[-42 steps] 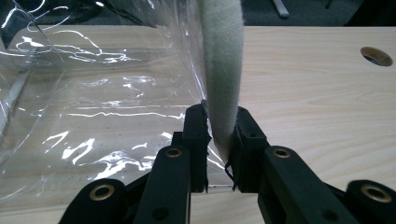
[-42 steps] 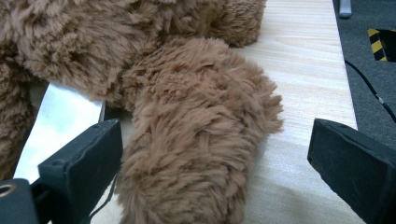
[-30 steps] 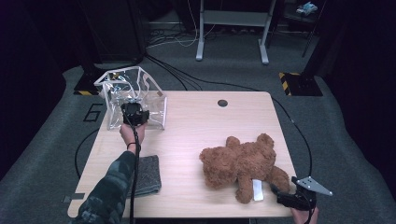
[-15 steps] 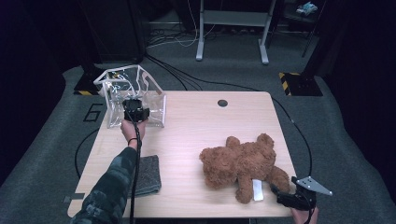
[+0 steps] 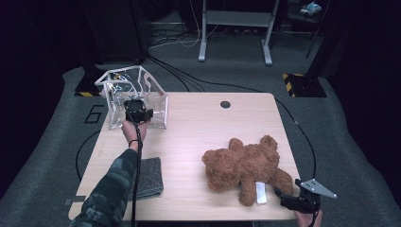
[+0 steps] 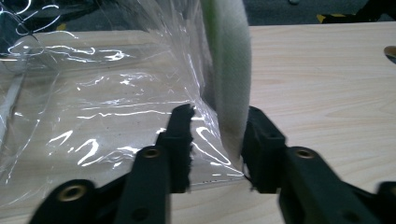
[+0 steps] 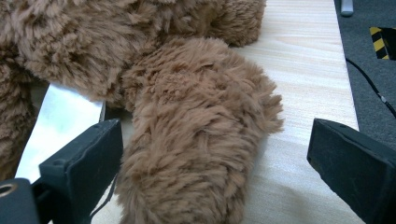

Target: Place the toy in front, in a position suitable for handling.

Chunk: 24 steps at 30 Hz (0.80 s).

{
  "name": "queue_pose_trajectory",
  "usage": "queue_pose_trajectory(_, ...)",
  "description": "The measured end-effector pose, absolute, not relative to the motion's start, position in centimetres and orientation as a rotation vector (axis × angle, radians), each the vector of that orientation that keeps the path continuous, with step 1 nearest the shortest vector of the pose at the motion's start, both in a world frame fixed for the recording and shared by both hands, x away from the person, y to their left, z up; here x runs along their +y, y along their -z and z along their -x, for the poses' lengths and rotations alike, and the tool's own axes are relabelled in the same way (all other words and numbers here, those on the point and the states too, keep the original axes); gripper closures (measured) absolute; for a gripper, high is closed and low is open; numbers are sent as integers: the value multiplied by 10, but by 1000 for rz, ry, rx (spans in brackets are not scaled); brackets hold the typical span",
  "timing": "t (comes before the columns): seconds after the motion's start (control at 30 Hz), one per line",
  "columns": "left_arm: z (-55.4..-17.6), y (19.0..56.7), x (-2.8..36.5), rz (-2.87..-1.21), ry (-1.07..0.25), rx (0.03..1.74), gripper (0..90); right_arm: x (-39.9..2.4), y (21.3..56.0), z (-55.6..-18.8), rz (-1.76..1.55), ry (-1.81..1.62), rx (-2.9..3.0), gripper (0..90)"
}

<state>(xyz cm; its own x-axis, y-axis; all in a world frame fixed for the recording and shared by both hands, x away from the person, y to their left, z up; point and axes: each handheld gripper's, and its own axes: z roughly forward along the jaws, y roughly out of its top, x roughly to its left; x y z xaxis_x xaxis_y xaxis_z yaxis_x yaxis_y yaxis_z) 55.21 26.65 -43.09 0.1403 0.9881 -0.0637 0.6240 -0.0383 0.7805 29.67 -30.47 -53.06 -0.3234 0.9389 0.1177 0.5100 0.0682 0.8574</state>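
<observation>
At the near right edge of the surface, the right gripper is seen beside the leg of the brown teddy bear. In the right gripper view its jaws are spread wide apart, with the bear's furry leg lying between them; the left pad is close against the fur, the right pad is well clear of it. No clamping is seen. A white tag is noted on the bear, just left of that leg.

At the near left, a grey folded cloth is lying flat, partly covered by the person's camouflage sleeve.

Farther off at the left, the left gripper is held at the near lower corner of the clear plastic bag, which stands upright at the far left corner of the surface. In the left gripper view its jaws have just been opening: the bag's white edge strip and clear film are between them. The right pad is against the strip; the left pad stands off it.

A dark round grommet is set in the far middle of the surface.
</observation>
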Motion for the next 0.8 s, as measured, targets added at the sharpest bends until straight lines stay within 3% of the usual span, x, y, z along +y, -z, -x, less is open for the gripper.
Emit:
queue_pose_trajectory(0.1,-545,423,270,-1750,-660,1528,434,-305,531,-297,-1437,-1187,1875,32)
queue_pose_trajectory(0.27,-534,412,273,-1781,-614,1476,294,-304,531,-296,-1437,-1181,1870,32)
queue_pose_trajectory(0.53,-515,404,270,-1861,-610,1406,160,-305,531,-297,-1436,-1186,1875,31)
queue_pose_trajectory(0.8,-495,407,270,-1901,-568,1365,118,-305,531,-297,-1436,-1189,1876,31)
